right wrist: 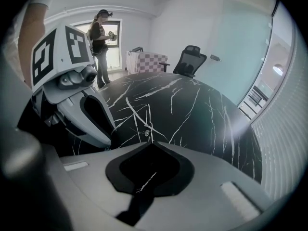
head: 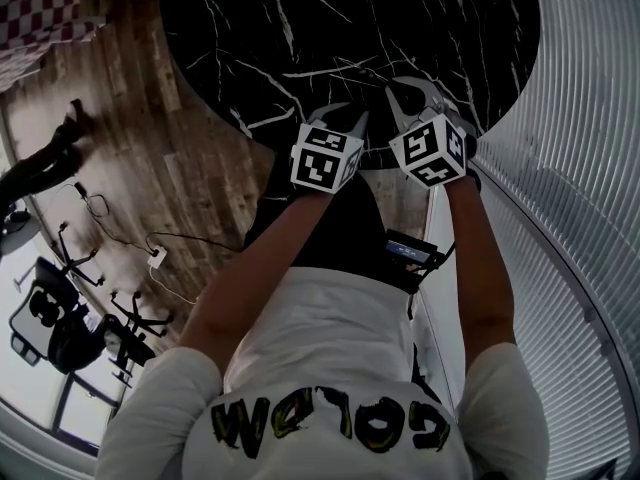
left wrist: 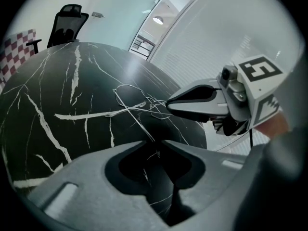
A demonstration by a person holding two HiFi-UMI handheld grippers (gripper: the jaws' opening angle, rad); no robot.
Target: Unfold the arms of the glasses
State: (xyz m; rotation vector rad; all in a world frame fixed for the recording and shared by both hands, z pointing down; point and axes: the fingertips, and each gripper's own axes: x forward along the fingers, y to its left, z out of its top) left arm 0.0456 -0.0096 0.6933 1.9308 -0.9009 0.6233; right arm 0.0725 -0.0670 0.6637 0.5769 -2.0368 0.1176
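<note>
The glasses (left wrist: 140, 103) are thin wire ones and stand on the black marble table (left wrist: 57, 90) near its front edge. One thin arm runs from them down between the tips of my left gripper (left wrist: 153, 141); a narrow gap still shows there, so it is open. My right gripper (left wrist: 168, 103) comes in from the right and its tip meets the frame. In the right gripper view its jaws (right wrist: 150, 141) are closed together, with a small hinge of the glasses (right wrist: 146, 134) just above them. Both grippers, left (head: 348, 118) and right (head: 405, 93), sit close together in the head view, where the glasses cannot be made out.
A black office chair (right wrist: 190, 59) stands at the table's far side, near a checkered piece (right wrist: 149, 61). A person (right wrist: 101, 37) stands at the back by a window. A ribbed wall (head: 580, 168) curves along the right. Cables (head: 150, 253) lie on the wooden floor.
</note>
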